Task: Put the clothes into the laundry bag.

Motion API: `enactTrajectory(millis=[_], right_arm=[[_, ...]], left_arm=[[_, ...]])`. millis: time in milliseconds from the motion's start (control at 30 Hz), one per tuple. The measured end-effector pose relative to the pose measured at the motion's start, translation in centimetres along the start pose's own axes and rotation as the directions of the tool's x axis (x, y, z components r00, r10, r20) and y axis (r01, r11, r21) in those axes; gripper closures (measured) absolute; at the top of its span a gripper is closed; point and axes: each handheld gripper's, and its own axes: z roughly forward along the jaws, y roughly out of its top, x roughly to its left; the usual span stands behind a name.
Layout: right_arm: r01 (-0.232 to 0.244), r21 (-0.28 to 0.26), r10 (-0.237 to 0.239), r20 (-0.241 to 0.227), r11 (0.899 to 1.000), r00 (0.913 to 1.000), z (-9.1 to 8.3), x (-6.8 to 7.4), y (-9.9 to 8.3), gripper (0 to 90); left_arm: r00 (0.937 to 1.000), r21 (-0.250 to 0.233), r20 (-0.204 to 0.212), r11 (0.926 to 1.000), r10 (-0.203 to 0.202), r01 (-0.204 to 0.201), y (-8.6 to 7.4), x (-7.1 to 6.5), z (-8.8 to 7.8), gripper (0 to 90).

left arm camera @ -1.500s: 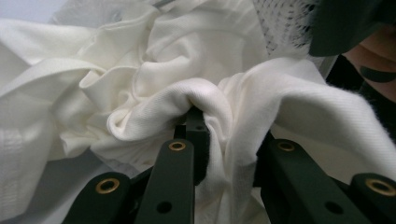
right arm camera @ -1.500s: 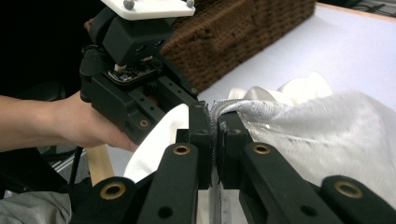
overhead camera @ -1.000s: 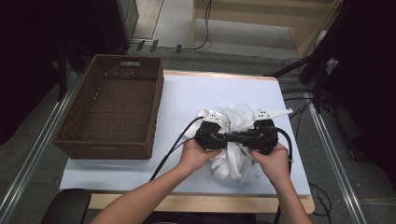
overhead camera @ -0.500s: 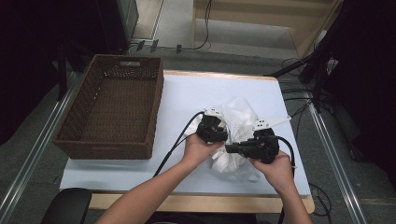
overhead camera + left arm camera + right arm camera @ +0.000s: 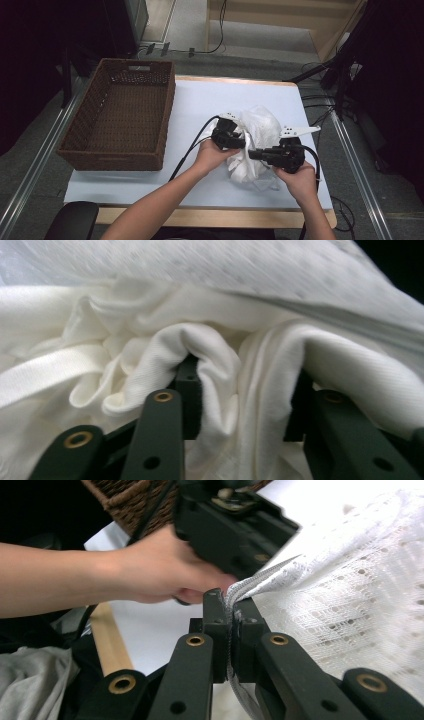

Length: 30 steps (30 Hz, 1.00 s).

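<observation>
Far left on the pale blue table top (image 5: 150,185): an empty rectangular basket of dark brown woven wicker (image 5: 120,120), long side running away from the person, well apart from the cloth.

Right of the basket, near the table's middle: the left gripper (image 5: 239,141), black, held in the left hand (image 5: 212,154), cable trailing back toward the table's near edge. Jaws pushed into the crumpled white fabric garment (image 5: 255,142) from its left side. In the left gripper view, jaws standing partly apart, having just been opening; folds of soft white cloth (image 5: 210,360) draped over the left pad (image 5: 190,390) and bunched in the gap between the two, no firm pinch visible there.

Garment itself heaped in a loose mound right of the table's centre, between the two grippers, resting on the table top, lower folds spilling toward the near edge.

Further right: the right gripper (image 5: 255,154), black with a pale three-cornered plate on top, held in the right hand (image 5: 300,180) and pointing left into the mound's lower part. In the right gripper view, jaws pressed nearly together, clamping a thin edge of perforated white fabric (image 5: 350,595) that fans out to the right; left hand and its gripper (image 5: 230,525) just beyond.
</observation>
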Motion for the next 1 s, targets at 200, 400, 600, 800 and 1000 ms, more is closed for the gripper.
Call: enactTrajectory(millis=[200,400,600,800,1000], right_arm=[[-0.003,-0.012,0.003,0.011,1.000,0.9999,-0.3,0.0,0.0,88.8],[-0.007,-0.006,0.007,0.024,1.000,0.9997,0.0,-0.1,0.1,88.8],[-0.025,-0.006,0.025,0.034,1.000,0.9991,0.2,-0.2,0.2,88.8],[-0.028,0.000,0.028,0.042,1.000,0.9987,0.4,-0.1,0.3,88.8],[-0.033,-0.030,0.035,0.055,0.999,0.9979,-0.2,0.0,0.5,88.8]], left_arm=[[0.9997,0.041,0.006,0.9989,0.024,-0.024,-0.3,0.3,-2.0,52.7],[0.9984,0.072,0.001,0.9959,0.056,-0.056,-1.0,0.1,-4.1,37.4],[0.9997,0.106,0.015,0.9941,0.017,-0.019,-2.6,0.3,-5.1,26.4],[0.9986,0.112,0.032,0.9927,0.043,-0.046,-3.2,-0.7,-4.6,25.1],[0.9912,0.147,-0.018,0.9810,0.131,-0.127,-3.2,-2.2,-2.3,23.2]])
